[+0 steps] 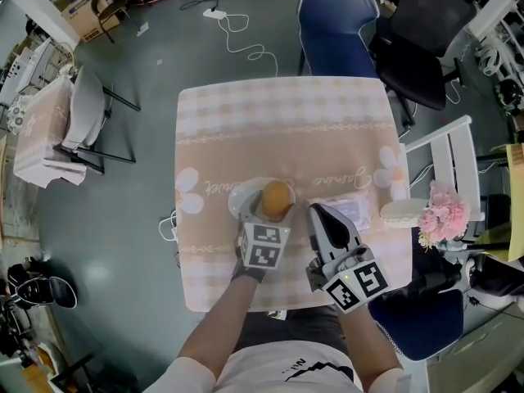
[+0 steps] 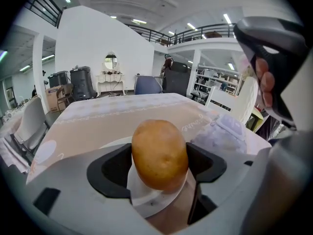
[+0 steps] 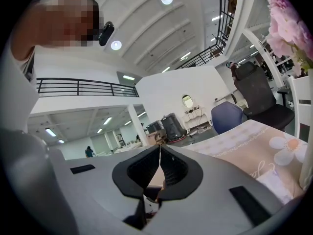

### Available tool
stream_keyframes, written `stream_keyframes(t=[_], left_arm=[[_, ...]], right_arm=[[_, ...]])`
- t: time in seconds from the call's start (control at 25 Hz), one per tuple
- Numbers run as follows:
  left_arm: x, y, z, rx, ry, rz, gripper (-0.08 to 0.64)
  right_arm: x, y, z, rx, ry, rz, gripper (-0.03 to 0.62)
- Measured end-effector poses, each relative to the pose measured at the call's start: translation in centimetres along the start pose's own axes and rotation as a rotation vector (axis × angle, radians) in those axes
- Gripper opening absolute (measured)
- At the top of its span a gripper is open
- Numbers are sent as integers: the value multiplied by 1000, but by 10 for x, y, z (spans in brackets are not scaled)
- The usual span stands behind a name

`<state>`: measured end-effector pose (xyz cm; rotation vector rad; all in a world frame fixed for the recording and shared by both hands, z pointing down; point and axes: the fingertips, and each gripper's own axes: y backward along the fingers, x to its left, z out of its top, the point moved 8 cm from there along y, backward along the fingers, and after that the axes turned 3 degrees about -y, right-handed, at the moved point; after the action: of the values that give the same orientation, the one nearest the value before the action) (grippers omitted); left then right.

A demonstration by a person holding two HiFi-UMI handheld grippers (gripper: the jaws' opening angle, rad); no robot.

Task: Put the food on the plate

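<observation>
Tablecloth-covered table (image 1: 286, 121) carries a white plate (image 1: 239, 196) near its front edge. Right gripper (image 1: 321, 213) sits just right of the plate, jaws pressed together with nothing between them. Left gripper (image 2: 159, 166) is clamped on both sides of a brown potato (image 2: 159, 153), held directly over the plate; contact with the plate unclear.

A square table (image 1: 278, 113) is covered by a peach checked cloth (image 1: 246, 129) printed with white daisies. A round white plate (image 1: 242, 196) is set near the middle of the near edge. A clear plastic packet (image 1: 358, 211) is laid toward the near right corner, and a pale oval object (image 1: 401, 213) is seen at the right edge.
</observation>
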<state>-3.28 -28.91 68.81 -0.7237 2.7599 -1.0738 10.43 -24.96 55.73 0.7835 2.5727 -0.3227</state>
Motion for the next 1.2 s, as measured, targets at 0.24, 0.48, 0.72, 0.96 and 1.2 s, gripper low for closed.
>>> stream_keyframes(t=[0.24,0.48,0.72,0.96,1.2], left_arm=[[-5,-3,-2,19,-38,-5,348],[-4,2,1,19,-44,8,348],[-6,21,2,20,-36,10,348],[-14,60,12,-22,-15,1,348],[-26,116,39,-113,1,-43,347]], right_arm=[[1,2,2,-15,15,-5,17],[3,2,7,-6,20,1,17],[12,6,13,11,14,5,17],[27,14,28,27,17,10,17],[49,23,41,37,30,17,17]])
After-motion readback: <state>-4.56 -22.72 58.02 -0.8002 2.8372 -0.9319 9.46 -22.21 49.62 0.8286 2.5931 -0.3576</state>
